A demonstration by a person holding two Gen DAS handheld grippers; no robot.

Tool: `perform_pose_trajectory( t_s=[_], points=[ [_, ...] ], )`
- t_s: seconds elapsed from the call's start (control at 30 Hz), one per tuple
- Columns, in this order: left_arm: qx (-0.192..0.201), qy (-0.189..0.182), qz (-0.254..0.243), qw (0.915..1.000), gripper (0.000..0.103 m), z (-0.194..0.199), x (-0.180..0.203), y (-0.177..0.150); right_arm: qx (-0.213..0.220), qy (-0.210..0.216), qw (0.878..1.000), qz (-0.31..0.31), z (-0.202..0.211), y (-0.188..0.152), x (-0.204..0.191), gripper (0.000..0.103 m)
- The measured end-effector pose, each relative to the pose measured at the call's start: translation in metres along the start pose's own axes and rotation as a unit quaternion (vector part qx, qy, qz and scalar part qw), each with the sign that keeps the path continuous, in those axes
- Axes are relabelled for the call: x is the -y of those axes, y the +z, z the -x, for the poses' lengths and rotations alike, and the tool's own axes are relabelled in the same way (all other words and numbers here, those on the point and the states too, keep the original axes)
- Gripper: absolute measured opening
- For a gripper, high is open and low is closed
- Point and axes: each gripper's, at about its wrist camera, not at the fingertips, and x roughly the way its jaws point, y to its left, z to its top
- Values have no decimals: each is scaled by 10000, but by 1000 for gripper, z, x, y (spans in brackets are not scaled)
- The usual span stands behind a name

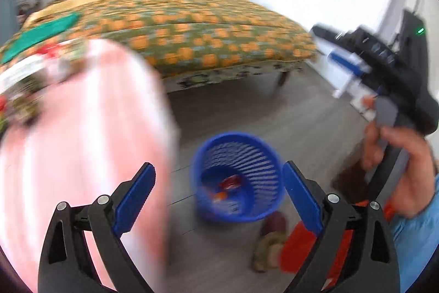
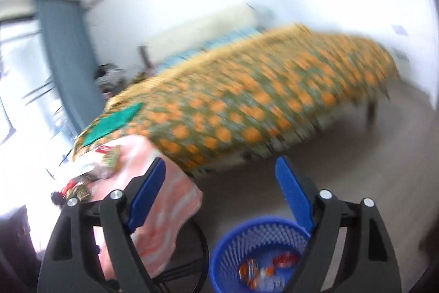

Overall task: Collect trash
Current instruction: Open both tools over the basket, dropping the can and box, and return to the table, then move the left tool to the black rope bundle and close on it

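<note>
A blue mesh basket point(image 1: 247, 155) stands on the floor with red and orange wrappers point(image 1: 230, 183) in its bottom. My left gripper point(image 1: 219, 172) hangs above it, open, with nothing between its pads. At the right edge of the left wrist view, a hand point(image 1: 397, 155) holds my right gripper point(image 1: 328, 44) higher up. In the right wrist view, the right gripper point(image 2: 221, 164) is open and empty, and the basket point(image 2: 227, 246) with wrappers point(image 2: 285, 260) sits low between its fingers. More wrappers point(image 2: 93, 172) lie blurred on a pink striped cloth point(image 2: 164, 210) at left.
A bed with an orange and green cover point(image 1: 192, 29) fills the back, and a green flat item point(image 1: 41, 35) lies on its near corner. The pink cloth point(image 1: 82, 142) drapes a table close at left. Slippers point(image 1: 270, 240) lie on the grey floor by the basket.
</note>
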Motion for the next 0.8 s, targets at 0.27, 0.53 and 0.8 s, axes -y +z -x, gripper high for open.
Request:
perform_pose_trajectory(
  t_s=[0.27, 0.53, 0.8],
  points=[
    [-42, 1769, 1031, 9788, 92, 55, -132, -51, -846, 885, 9819, 1443, -52, -49, -141, 91],
    [-196, 2526, 1721, 9520, 95, 96, -219, -80, -1945, 1031, 9483, 2286, -102, -104, -254, 91],
    [-165, 2484, 1943, 9488, 97, 111, -241, -92, -2576, 761, 9294, 2533, -160, -132, -294, 91]
  ],
)
